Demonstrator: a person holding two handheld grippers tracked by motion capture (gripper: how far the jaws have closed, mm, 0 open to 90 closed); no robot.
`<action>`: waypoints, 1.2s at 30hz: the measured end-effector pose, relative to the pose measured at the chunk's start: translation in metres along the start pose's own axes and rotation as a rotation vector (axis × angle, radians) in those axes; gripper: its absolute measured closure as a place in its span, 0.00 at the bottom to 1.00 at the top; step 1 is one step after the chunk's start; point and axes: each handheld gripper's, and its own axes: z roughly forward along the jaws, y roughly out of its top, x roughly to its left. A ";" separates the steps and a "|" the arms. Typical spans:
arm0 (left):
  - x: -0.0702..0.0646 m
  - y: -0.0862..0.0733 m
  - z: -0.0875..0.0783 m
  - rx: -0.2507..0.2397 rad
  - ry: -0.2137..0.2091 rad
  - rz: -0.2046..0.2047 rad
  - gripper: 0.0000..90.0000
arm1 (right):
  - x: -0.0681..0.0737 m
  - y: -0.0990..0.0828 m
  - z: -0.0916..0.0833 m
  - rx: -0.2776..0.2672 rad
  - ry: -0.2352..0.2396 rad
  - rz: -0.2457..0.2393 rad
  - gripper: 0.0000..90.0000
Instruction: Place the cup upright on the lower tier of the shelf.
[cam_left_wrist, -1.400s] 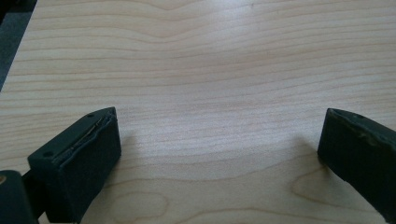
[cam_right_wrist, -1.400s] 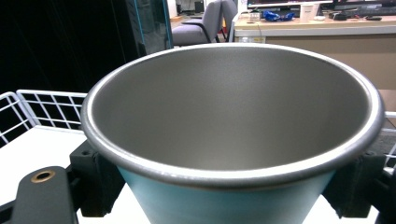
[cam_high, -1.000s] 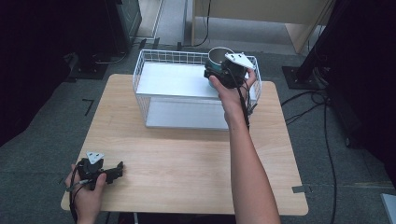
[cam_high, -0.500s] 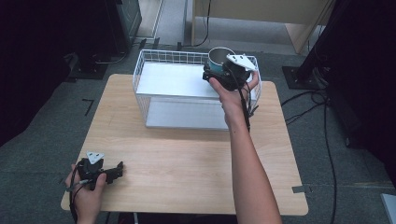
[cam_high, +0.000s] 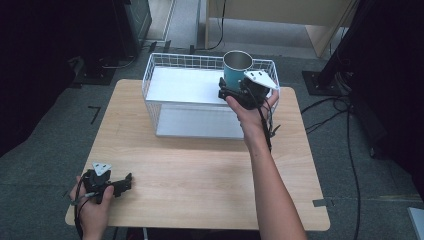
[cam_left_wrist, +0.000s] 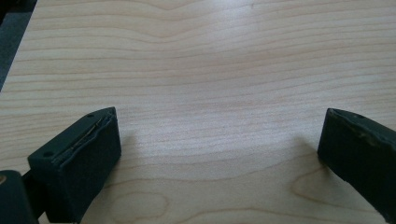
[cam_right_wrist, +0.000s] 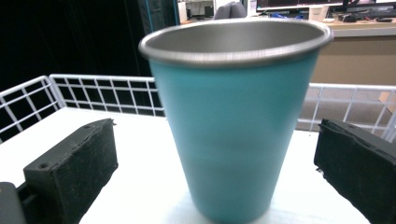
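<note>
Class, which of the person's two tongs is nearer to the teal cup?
Right. The right tongs stand open right beside the teal cup in the wire basket; the left tongs rest far away at the table's near corner.

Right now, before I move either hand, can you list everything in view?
cup: one, teal with a steel rim, upright in the basket's far right corner
wire basket: one, white, at the table's far side
table: one, light wood
cables: several, black, on the floor at the right
right tool: one, black, jaws open either side of the cup, clear of it
left tool: one, black, open, at the near left corner of the table
</note>
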 end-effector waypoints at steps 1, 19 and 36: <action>0.000 0.000 0.000 0.000 0.000 0.000 0.00 | 0.000 -0.002 -0.002 0.000 0.001 -0.001 0.00; 0.000 0.000 0.000 0.002 0.000 0.002 0.00 | -0.009 -0.041 -0.040 0.002 0.010 -0.055 0.00; 0.000 0.000 0.000 0.002 0.000 0.001 0.00 | -0.030 -0.073 -0.076 0.013 -0.013 -0.041 0.00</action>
